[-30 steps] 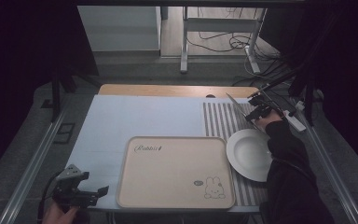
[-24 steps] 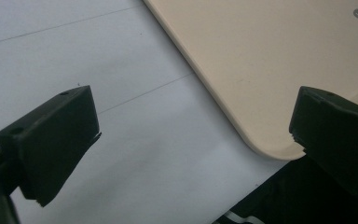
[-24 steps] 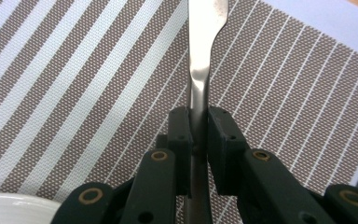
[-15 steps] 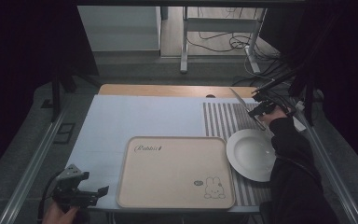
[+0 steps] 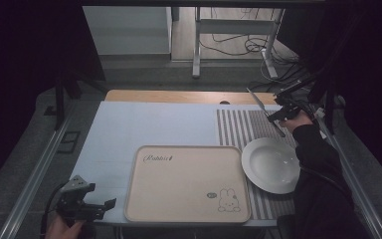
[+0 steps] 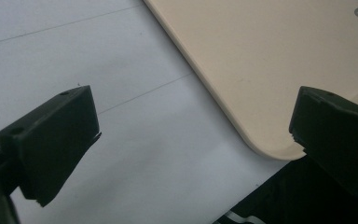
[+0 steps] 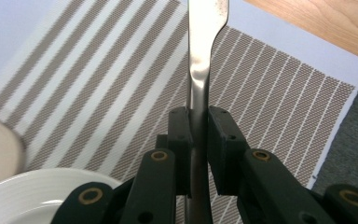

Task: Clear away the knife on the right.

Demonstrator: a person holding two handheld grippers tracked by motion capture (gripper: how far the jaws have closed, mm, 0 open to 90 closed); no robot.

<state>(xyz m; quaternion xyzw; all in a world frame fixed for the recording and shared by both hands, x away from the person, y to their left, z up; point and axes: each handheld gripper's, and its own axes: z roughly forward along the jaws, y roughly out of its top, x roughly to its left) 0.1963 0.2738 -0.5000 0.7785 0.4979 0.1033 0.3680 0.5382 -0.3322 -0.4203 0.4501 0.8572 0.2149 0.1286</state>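
the right gripper (image 5: 280, 114) is clamped on a metal knife (image 7: 200, 70): in the right gripper view the two black jaws press flat against either side of its handle, with no gap left between them and the steel. the knife runs up and away from the jaws, its blade out over the striped mat (image 7: 98, 88). in the high view the knife (image 5: 256, 101) is lifted off the table at the far right corner, tilted, with its tip pointing toward the far side, above the mat (image 5: 238, 130) and beyond the white plate (image 5: 271, 164). the plate's rim (image 7: 32, 186) shows at the lower left of the right gripper view, near the jaws but apart from them.

the left gripper (image 5: 87, 205) sits at the near left edge of the table, just beside the near left corner of the beige tray (image 5: 189, 184). its jaws stand wide apart and hold nothing; in the left gripper view the tray's rounded corner (image 6: 261, 93) lies between them, and whether they touch it i cannot tell.
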